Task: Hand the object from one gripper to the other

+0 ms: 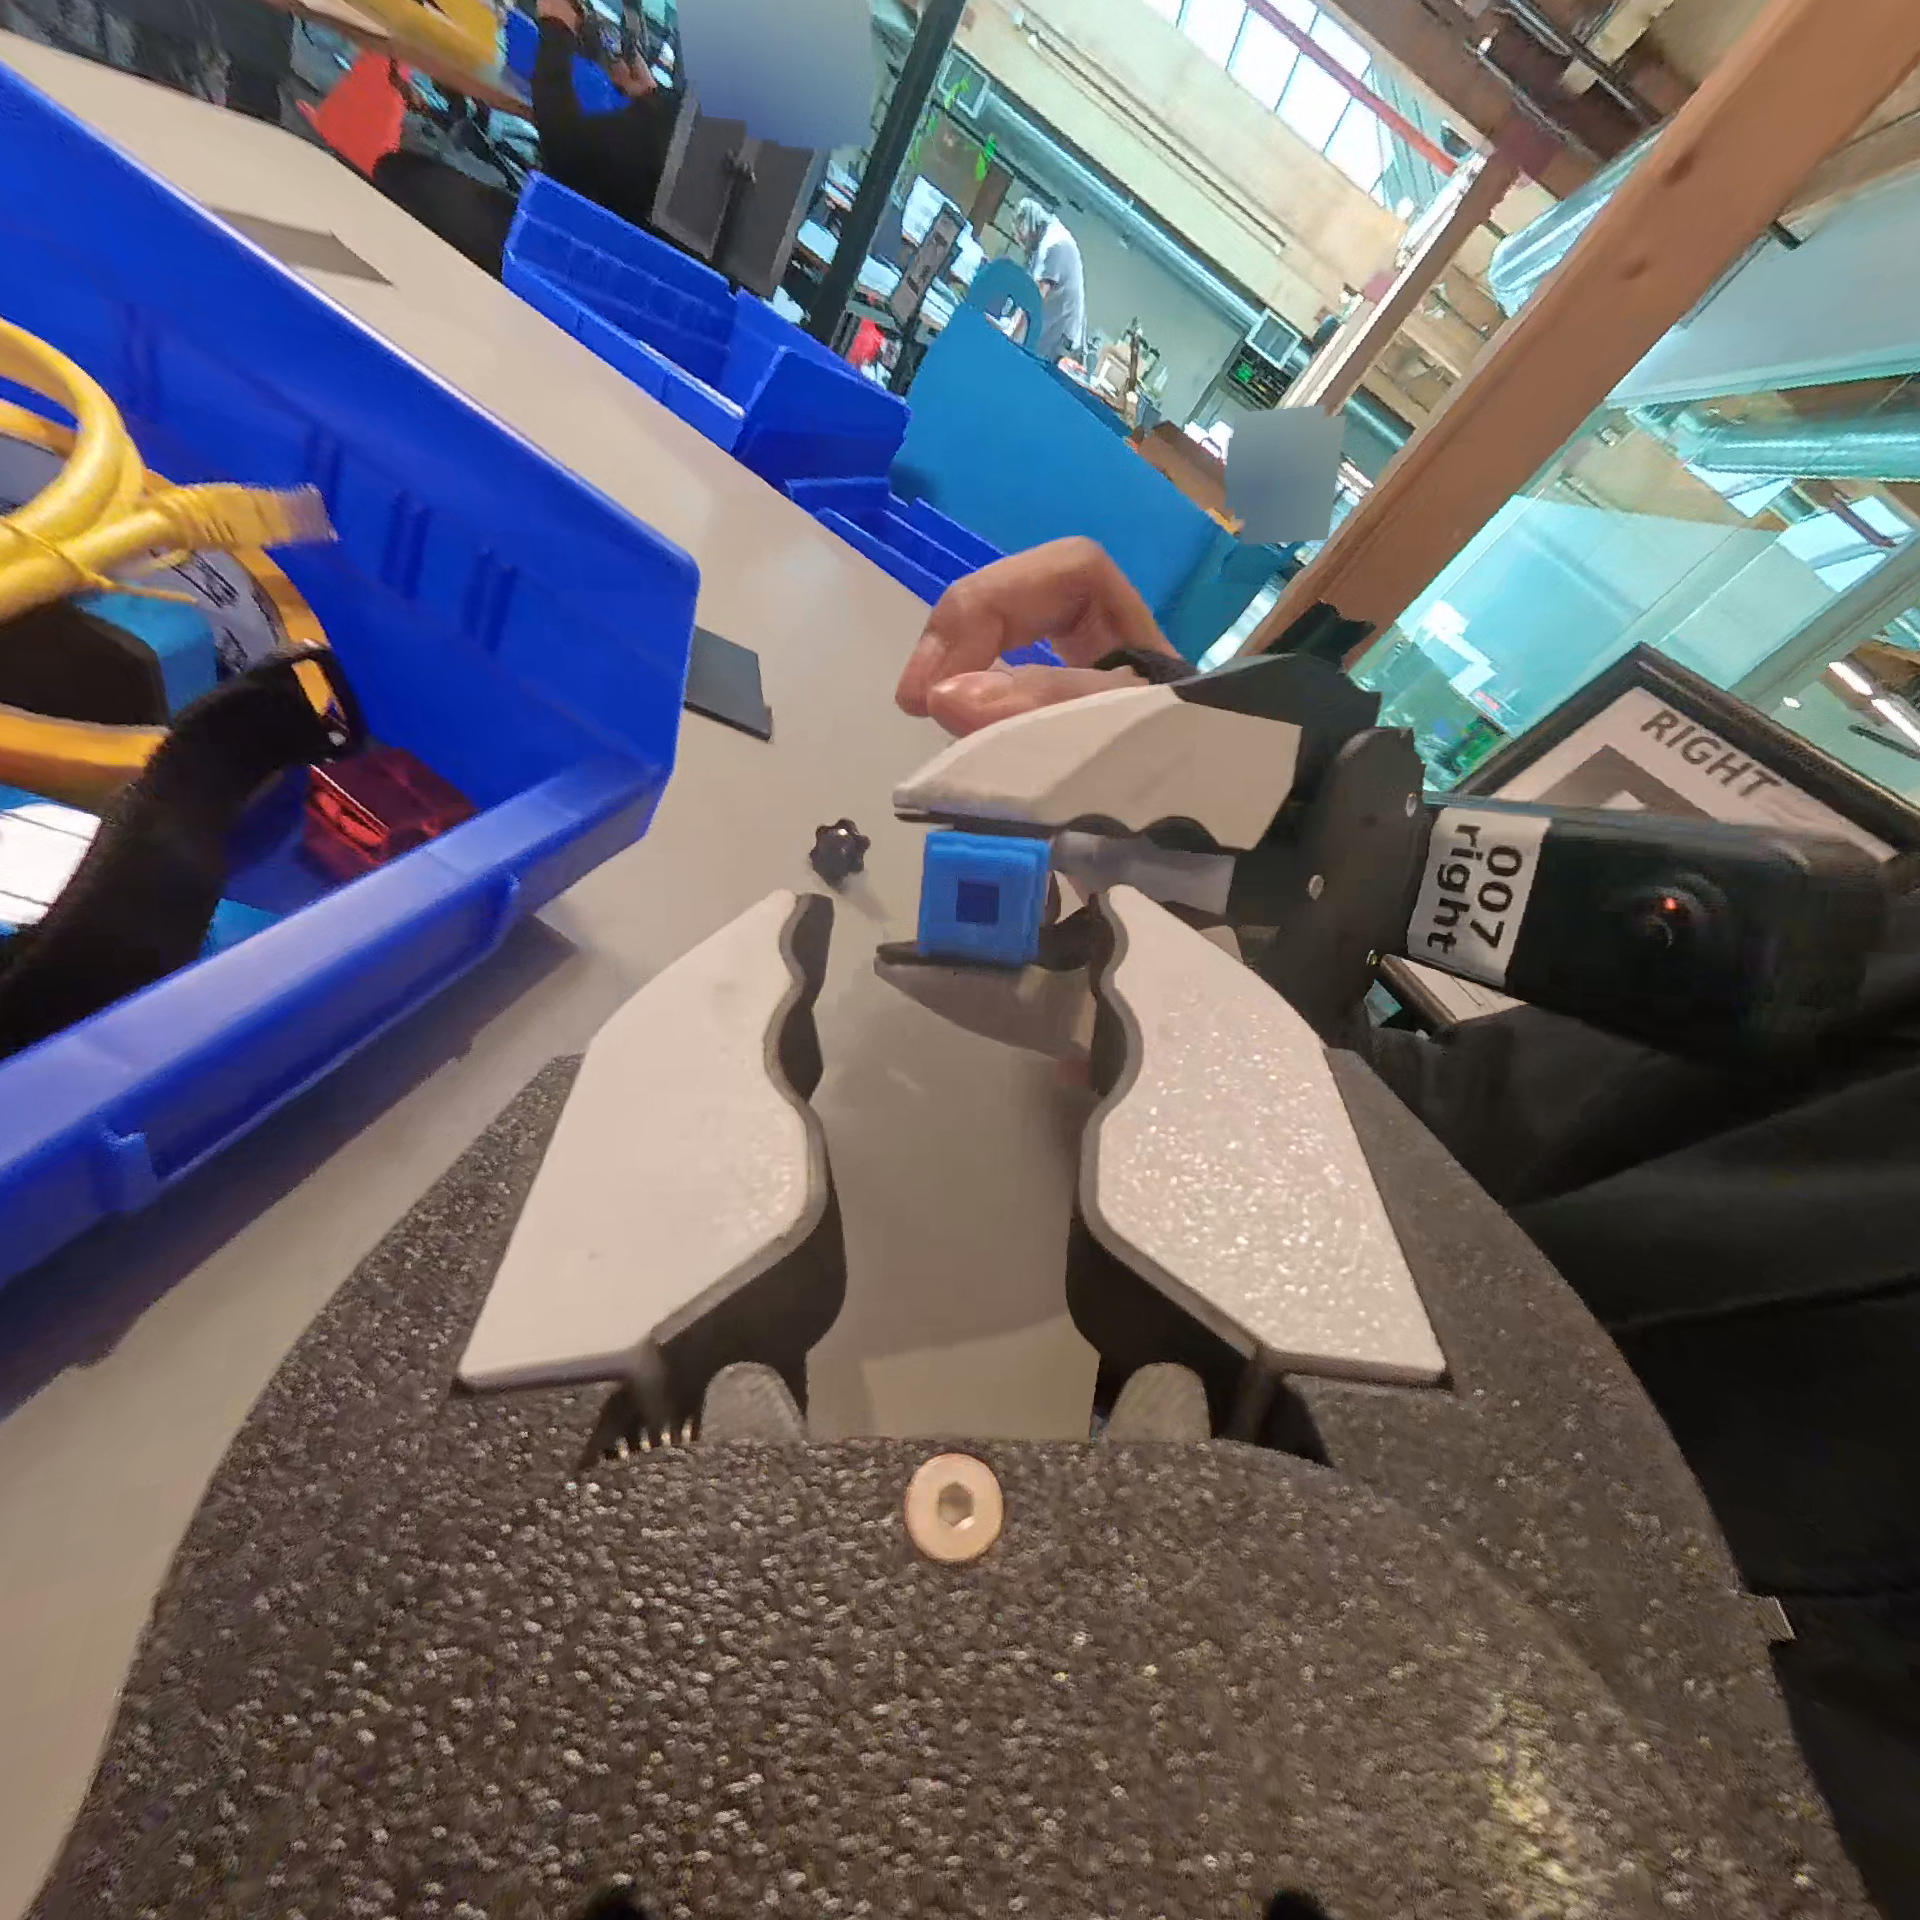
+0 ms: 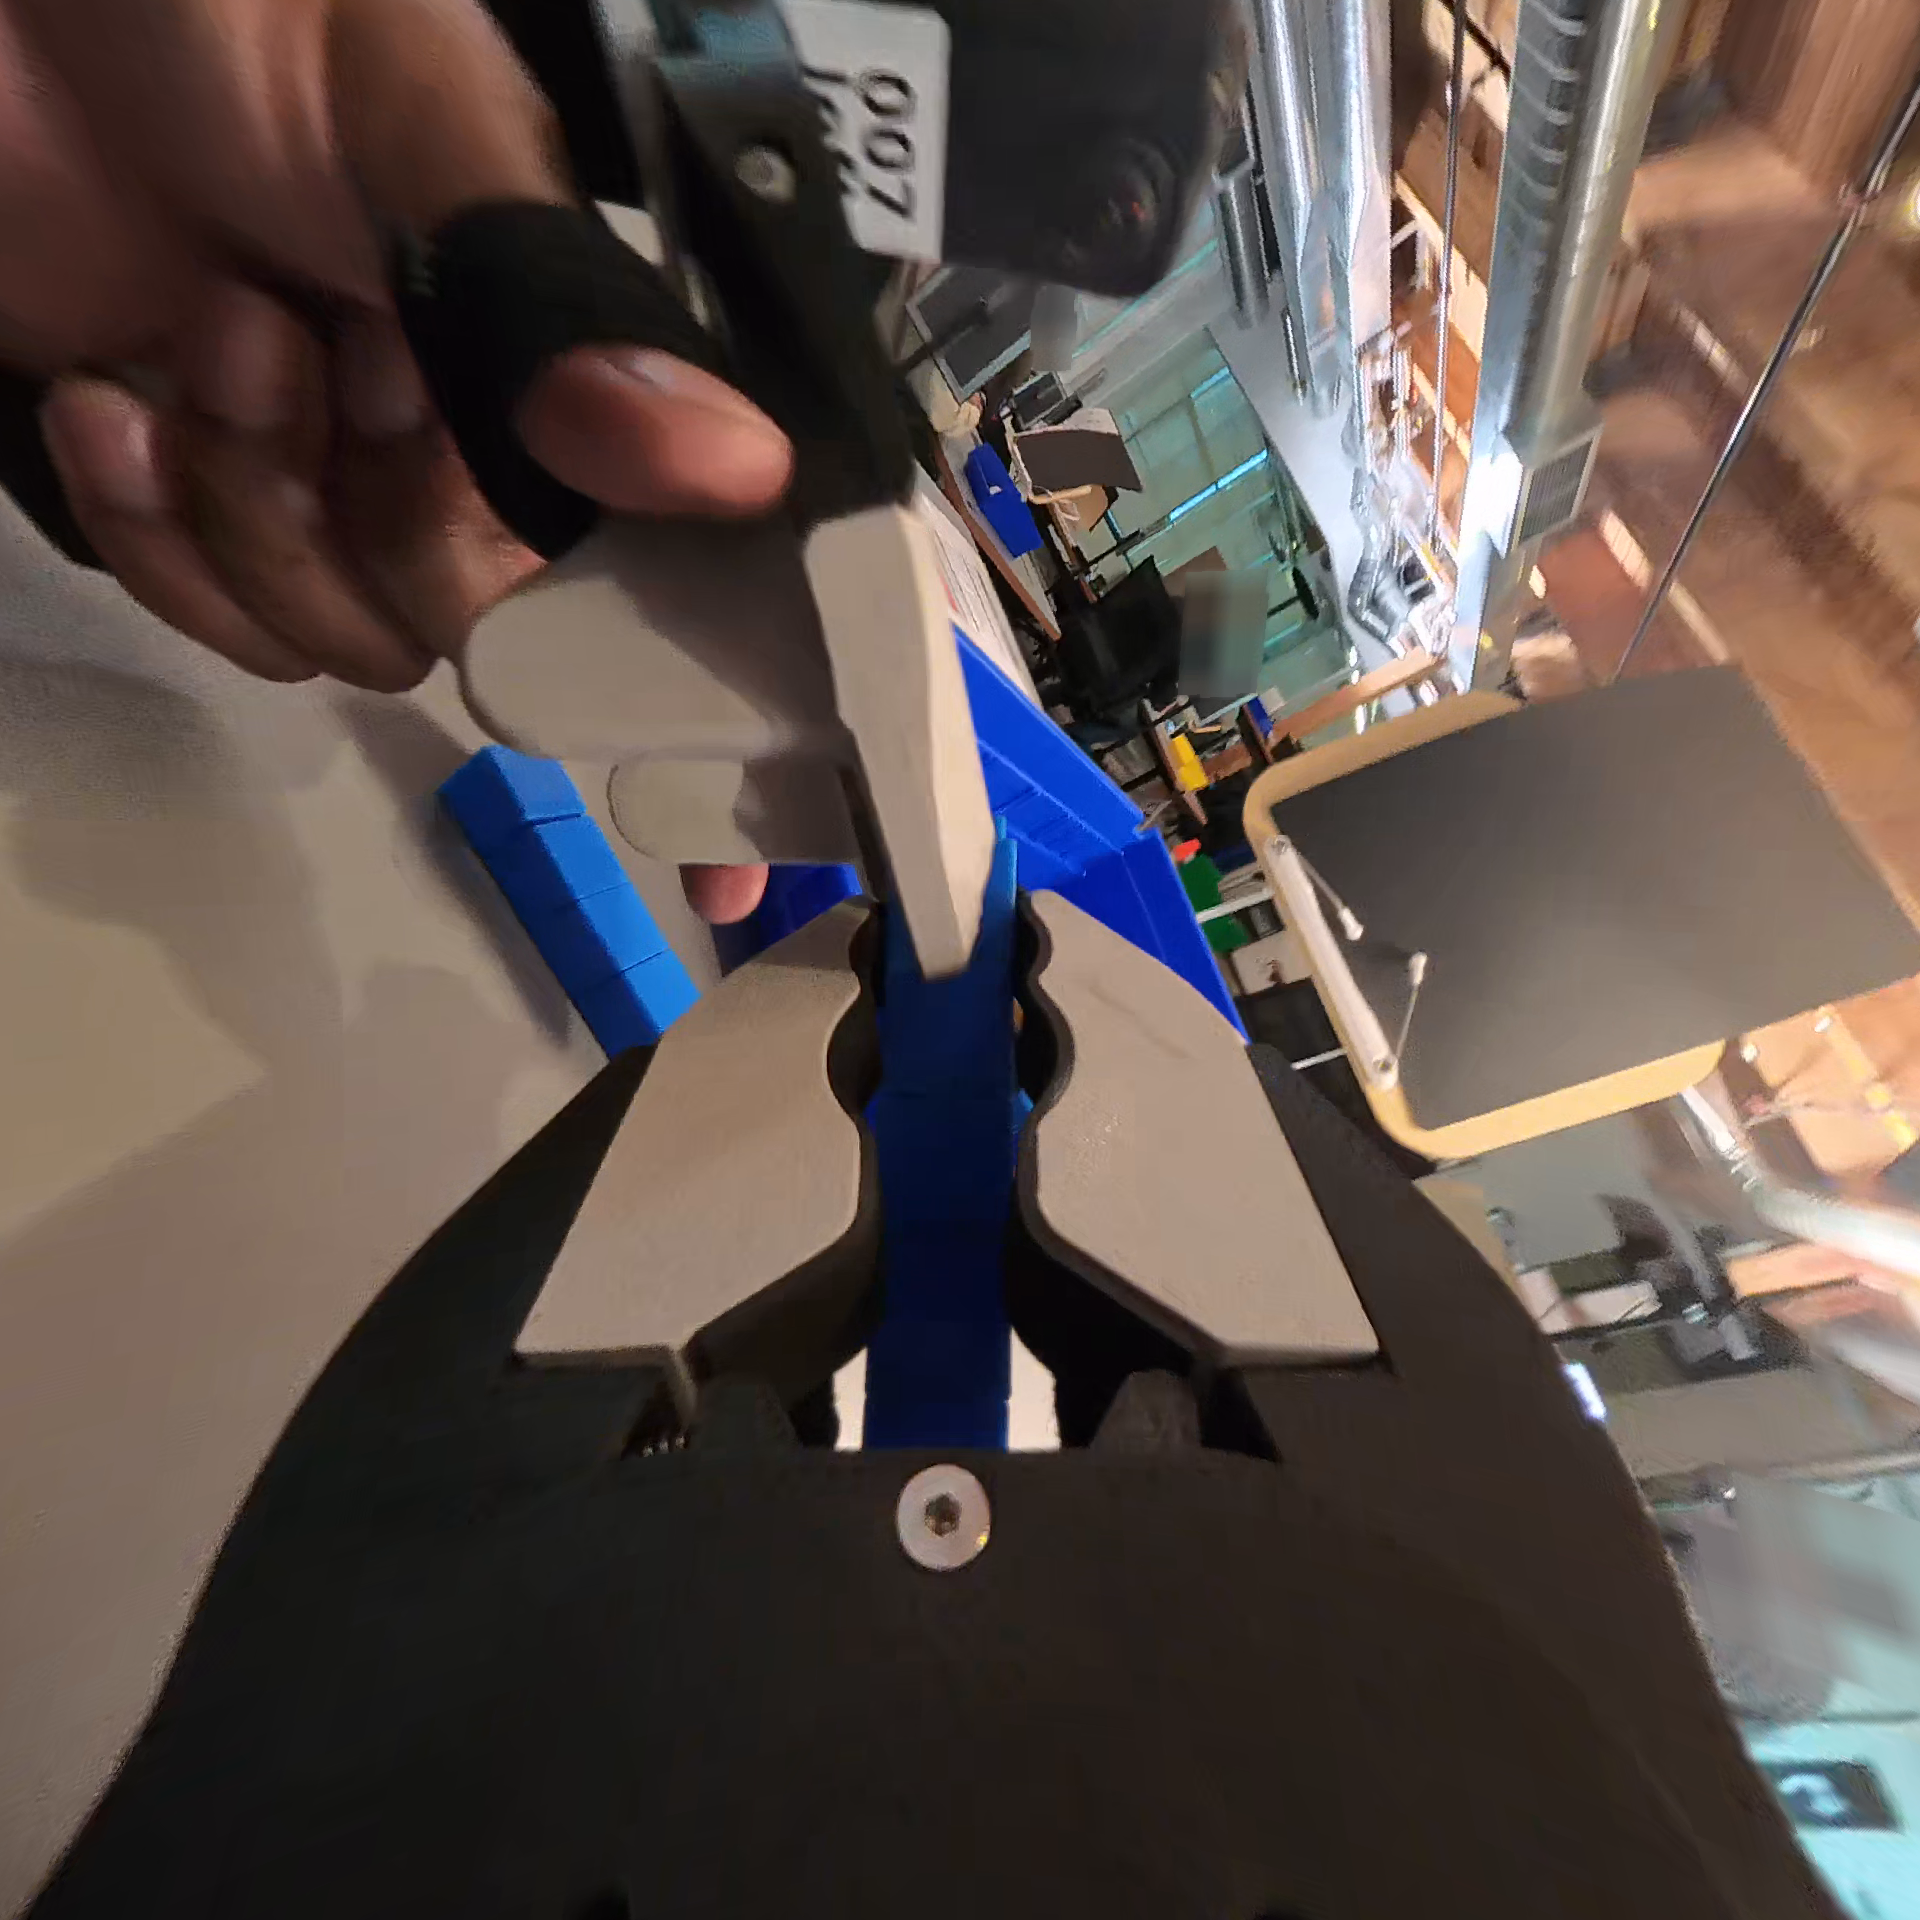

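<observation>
Blue block [image 1: 974, 898]: pinched by right gripper [image 1: 961, 883]; left gripper [image 1: 961, 920] fingers spread around it. Risk: early release drops block onto bench [image 1: 644, 883].

Blue bin [image 1: 499, 665] – yellow cable [image 1: 94, 488] inside; black knob [image 1: 837, 837] beside.

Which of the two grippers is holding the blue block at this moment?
The right gripper: its fingers are clamped on the blue block from above and below. The left gripper is open, its fingers either side of the block without visibly gripping.
</observation>
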Motion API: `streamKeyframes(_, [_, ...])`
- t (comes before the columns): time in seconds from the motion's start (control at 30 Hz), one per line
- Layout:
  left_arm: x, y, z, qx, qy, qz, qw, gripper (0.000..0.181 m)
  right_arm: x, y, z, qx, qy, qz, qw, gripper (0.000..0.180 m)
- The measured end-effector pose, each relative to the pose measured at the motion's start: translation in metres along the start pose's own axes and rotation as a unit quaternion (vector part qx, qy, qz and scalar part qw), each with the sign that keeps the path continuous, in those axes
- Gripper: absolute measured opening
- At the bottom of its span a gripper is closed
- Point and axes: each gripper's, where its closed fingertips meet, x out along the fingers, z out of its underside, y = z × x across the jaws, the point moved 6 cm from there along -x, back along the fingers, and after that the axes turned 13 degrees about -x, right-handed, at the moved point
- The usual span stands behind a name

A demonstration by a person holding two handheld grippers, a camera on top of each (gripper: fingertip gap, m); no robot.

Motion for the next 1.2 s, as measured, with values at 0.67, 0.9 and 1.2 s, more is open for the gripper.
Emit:
streamKeyframes(0.67, [-0.05,0.003,-0.034,0.118,0.208,0.063,0.969,0.023,-0.022,0.038,0.027,0.277,0.087,0.06,0.955,0.05])
streamKeyframes(0.9, [-0.041,0.005,-0.026,0.215,0.213,0.026,0.953,0.023,-0.011,0.03,0.017,0.299,0.091,0.043,0.949,0.048])
streamKeyframes(1.2, [-0.043,0.004,-0.023,0.209,0.195,0.049,0.957,0.023,-0.016,0.028,0.013,0.317,0.139,0.037,0.937,0.041])
